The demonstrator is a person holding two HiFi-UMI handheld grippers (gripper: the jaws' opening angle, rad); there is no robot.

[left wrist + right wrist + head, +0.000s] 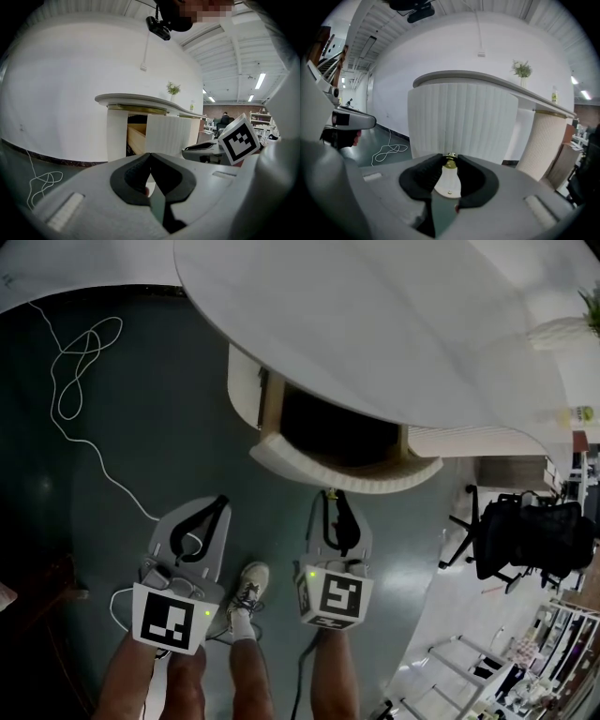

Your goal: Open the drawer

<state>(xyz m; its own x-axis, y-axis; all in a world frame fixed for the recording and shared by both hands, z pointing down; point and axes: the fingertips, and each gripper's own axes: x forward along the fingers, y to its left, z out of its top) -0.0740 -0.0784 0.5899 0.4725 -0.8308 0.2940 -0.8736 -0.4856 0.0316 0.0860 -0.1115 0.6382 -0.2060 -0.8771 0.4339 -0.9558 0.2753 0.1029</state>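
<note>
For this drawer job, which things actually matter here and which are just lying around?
Job:
drawer, pulled partly open
brass knob
right gripper, clamped on the knob

Lying about:
white cable
office chair
plant
left gripper, shut and empty

Right gripper: shell of pale grey plastic, matt and smooth. Pads: black, dull, finely ribbed, rubber-like.

Knob, between the right jaws: yellow metal, brass-like, polished, with a small glint.

Drawer front, directly beyond those jaws: white, matt, closely fluted in vertical ribs.

Left gripper: same grey matt plastic, same black ribbed pads.

Drawer side, ahead of the left jaws: pale wood, unpainted, smooth.

Tabletop, above both jaws: white, smooth, low sheen.

Floor, beneath the jaws: dark, smooth, glossy, with soft reflections.
</note>
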